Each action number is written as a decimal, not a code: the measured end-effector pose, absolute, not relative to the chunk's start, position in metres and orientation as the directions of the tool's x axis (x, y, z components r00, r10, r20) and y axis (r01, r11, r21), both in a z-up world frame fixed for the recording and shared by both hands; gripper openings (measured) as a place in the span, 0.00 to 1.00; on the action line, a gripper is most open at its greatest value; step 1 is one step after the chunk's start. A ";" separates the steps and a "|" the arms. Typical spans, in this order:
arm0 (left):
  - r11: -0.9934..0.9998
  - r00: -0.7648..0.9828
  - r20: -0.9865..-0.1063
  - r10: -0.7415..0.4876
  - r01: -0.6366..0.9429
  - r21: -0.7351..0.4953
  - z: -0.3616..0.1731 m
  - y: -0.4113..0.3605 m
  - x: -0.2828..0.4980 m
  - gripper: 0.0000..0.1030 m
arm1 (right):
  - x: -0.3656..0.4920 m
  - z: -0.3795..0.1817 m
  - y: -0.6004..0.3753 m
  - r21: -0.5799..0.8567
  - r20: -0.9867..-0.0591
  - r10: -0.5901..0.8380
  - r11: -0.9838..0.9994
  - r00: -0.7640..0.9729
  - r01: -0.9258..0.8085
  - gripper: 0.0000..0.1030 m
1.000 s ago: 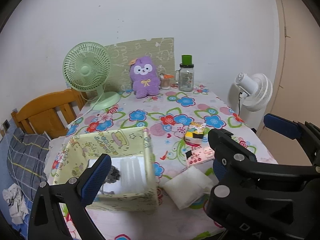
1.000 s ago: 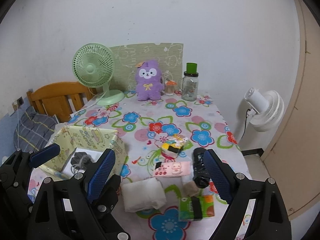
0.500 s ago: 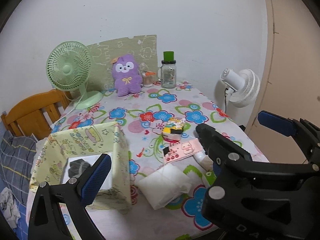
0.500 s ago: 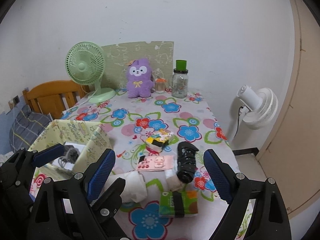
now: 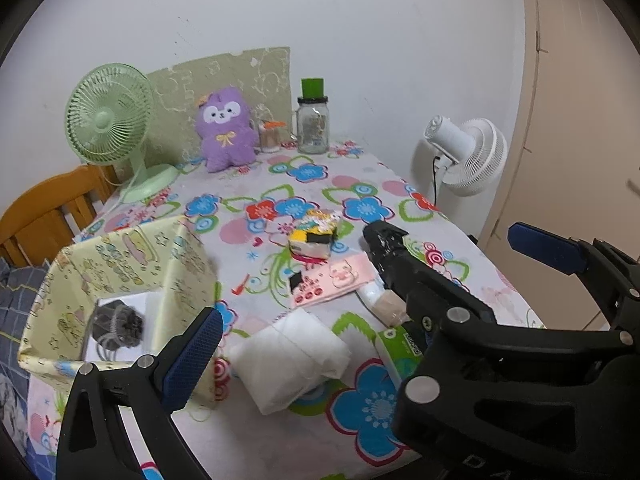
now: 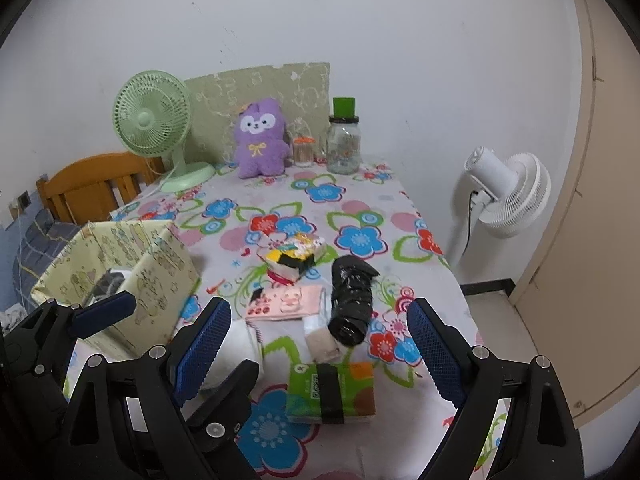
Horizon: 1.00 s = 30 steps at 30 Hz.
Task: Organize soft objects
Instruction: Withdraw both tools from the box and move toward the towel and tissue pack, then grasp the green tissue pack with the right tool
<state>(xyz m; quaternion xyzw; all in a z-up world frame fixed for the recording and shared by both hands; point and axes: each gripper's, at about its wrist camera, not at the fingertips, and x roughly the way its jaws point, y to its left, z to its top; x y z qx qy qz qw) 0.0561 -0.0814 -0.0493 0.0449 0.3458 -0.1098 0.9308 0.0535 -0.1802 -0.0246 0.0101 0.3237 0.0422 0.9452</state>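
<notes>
Claws [image 6: 316, 344] [image 5: 360, 292] both open, empty | lower, nearer white pouch [image 5: 290, 362] than before

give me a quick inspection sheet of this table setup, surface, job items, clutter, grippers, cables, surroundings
surface: table under a flowered cloth.
job's things: white soft pack, green tissue pack, yellow tissue pack, pink pack, black bundle, all loose; yellow box open, a dark item inside.
clutter: purple plush, green fan, glass jar.
grippers: left gripper and right gripper open, empty.
cables: fan cord.
surroundings: white fan, wooden chair, wall.
</notes>
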 end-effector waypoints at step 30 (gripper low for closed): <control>0.974 0.634 -0.759 -0.150 0.226 -0.003 -0.124 -0.082 0.070 0.99 | 0.079 -0.106 -0.183 0.043 -0.744 0.069 0.998 0.664 -0.055 0.89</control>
